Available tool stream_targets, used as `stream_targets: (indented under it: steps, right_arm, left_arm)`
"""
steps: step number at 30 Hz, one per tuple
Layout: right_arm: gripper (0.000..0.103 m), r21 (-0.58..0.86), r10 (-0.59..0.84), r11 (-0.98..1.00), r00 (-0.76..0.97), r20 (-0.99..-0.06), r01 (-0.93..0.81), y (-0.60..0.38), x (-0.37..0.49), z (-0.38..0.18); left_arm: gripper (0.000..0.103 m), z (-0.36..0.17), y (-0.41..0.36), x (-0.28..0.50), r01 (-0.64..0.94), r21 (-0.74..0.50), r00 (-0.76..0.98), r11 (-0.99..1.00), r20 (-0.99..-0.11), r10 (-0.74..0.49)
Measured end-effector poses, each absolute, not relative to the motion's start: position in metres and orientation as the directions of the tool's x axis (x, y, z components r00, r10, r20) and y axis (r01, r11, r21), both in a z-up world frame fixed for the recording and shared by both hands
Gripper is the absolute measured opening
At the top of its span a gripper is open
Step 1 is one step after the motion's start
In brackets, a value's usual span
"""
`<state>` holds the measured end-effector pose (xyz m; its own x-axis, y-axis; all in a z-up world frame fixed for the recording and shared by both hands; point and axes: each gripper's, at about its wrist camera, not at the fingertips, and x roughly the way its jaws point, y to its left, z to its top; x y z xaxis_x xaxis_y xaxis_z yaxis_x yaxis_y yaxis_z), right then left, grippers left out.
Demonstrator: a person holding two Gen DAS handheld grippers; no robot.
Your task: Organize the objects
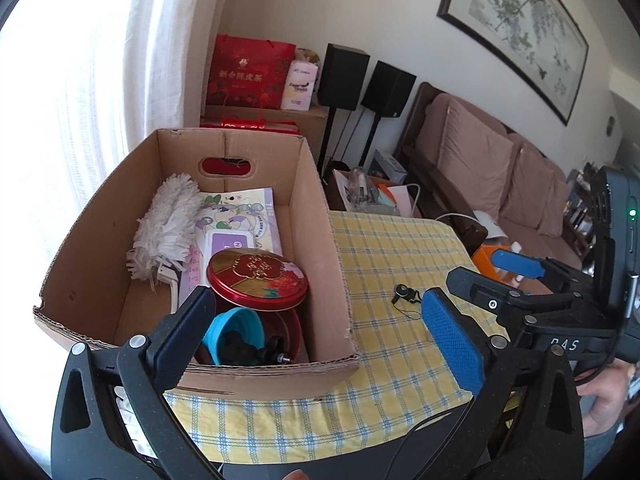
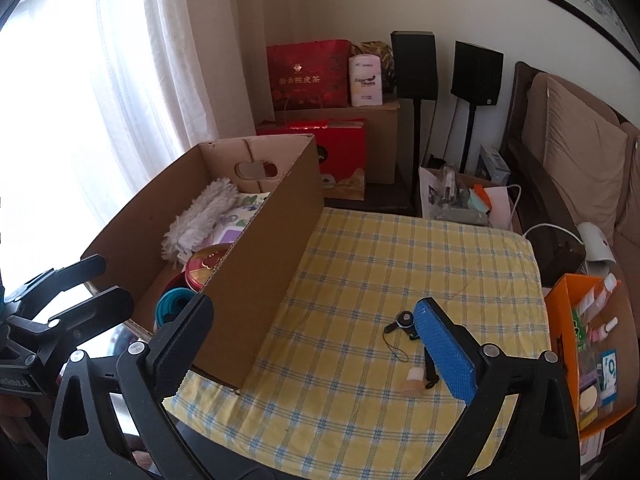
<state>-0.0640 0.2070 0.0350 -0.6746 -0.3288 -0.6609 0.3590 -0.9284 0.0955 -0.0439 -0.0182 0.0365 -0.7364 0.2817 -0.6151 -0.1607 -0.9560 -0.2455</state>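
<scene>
From where I steer, the checked cloth (image 2: 400,264) lies mostly bare, giving open passage across it. A tall box (image 2: 256,264) walls off its left side; its open top is crowded with a duster (image 1: 168,228), tin (image 1: 258,280) and bowl (image 1: 234,334). A small clip (image 2: 402,322) and bottle (image 2: 414,382) lie near the front right. An orange box (image 2: 560,320) borders the right edge.

A cardboard box (image 2: 256,264) sits on the left of the counter (image 2: 400,260). In it, a duster (image 1: 168,224) lies at the far left and a round tin (image 1: 258,280) nearer. A small clip-on lens (image 2: 400,320) lies on the counter to the right of the box, well apart from it.
</scene>
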Motion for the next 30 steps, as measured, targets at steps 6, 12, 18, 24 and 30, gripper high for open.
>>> stream_targets:
  steps: [6, 12, 18, 24, 30]
  right_arm:
    - [0.102, 0.109, -0.318, -0.937, -0.677, -0.664, 0.332, 0.227, -0.062, 0.034]
    - [0.102, 0.112, -0.302, -0.944, -0.678, -0.671, 0.31, 0.25, -0.059, 0.032]
    - [0.102, 0.124, -0.283, -0.954, -0.686, -0.67, 0.272, 0.279, -0.058, 0.031]
    - [0.102, 0.131, -0.255, -0.965, -0.691, -0.677, 0.228, 0.302, -0.058, 0.024]
    - [0.102, 0.12, -0.209, -0.977, -0.697, -0.686, 0.175, 0.324, -0.058, 0.015]
  left_arm:
    - [0.103, 0.038, 0.003, -0.043, -0.199, -0.237, -0.727, -0.951, -0.616, 0.305]
    - [0.103, 0.037, 0.026, -0.041, -0.24, -0.237, -0.713, -0.941, -0.615, 0.337]
    - [0.103, 0.033, 0.052, -0.04, -0.278, -0.223, -0.697, -0.934, -0.622, 0.356]
    - [0.103, 0.023, 0.077, -0.04, -0.318, -0.223, -0.672, -0.922, -0.632, 0.385]
    - [0.103, 0.005, 0.103, -0.046, -0.351, -0.232, -0.622, -0.907, -0.666, 0.411]
